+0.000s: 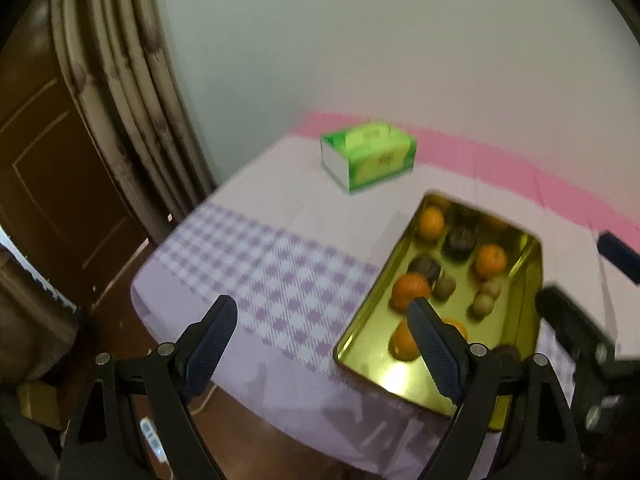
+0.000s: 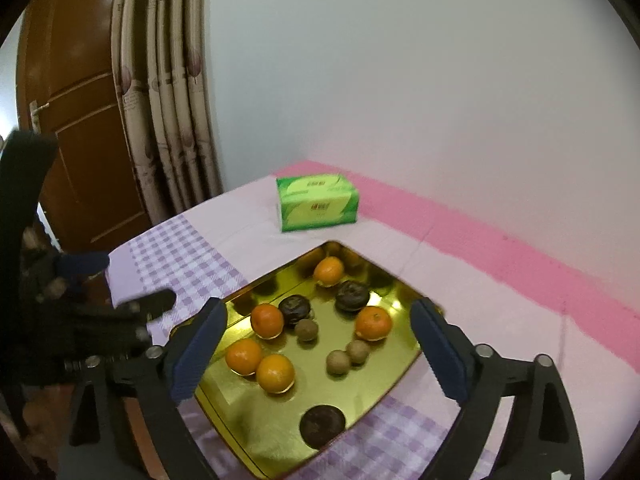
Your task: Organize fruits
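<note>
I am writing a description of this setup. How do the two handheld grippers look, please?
Both look alike. The left gripper and the right gripper each have a black frame of angular linkage arms joined by round silver bolts. Their fingers are long, tapered and dark blue, with a fine textured surface. No cables or sleeves are visible.

Left gripper (image 1: 322,320) fingers (image 1: 434,354) wide apart, empty; gold tray (image 1: 360,344) holds oranges (image 1: 490,260).
</note>
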`<state>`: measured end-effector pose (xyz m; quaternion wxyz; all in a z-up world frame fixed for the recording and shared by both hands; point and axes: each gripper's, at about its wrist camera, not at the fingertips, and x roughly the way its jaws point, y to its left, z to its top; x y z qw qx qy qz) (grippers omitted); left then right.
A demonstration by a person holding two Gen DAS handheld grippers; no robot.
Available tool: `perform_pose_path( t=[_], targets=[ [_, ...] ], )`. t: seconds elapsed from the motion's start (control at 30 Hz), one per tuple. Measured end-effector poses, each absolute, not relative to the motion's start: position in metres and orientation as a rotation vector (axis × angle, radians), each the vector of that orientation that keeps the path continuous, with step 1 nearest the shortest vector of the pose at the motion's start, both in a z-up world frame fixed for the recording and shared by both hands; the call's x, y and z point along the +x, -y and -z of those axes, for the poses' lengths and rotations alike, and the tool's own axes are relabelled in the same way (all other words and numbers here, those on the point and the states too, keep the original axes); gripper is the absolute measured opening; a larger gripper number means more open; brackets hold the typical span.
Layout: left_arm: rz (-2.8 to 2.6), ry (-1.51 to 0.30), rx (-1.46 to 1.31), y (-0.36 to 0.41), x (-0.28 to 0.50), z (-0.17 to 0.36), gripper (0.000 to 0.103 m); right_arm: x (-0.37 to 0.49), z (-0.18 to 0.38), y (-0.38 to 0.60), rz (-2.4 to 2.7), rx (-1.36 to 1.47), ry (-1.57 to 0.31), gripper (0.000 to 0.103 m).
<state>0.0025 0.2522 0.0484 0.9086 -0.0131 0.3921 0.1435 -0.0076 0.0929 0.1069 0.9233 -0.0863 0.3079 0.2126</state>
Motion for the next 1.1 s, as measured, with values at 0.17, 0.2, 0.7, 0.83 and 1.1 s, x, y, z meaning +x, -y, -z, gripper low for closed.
perform_pose_path(
  t=[0.17,0.2,0.7,0.83,1.1],
  targets=[
    [-0.322,-0.700,-0.043,-0.252,-0.017,-0.071,0.088,-0.033,-0.127,-0.084,-0.400,-0.196,-0.557,0.098],
    [-0.327,-0.682,-0.049,-0.252,-0.021,-0.075,0.088,-0.037,-0.130,-0.081,-0.394,-0.192,-0.547,0.099],
    [-0.290,-0.431,-0.034,-0.236,-0.082,-0.142,0.102,-0.094,-0.172,-0.058,-0.341,-0.189,-0.446,0.102],
    [-0.285,-0.345,-0.026,-0.233,-0.104,-0.166,0.103,-0.105,-0.182,-0.052,-0.332,-0.183,-0.425,0.102],
    [-0.252,-0.290,0.013,-0.223,-0.128,-0.201,0.103,-0.120,-0.194,-0.048,-0.327,-0.174,-0.400,0.102]
  ],
)
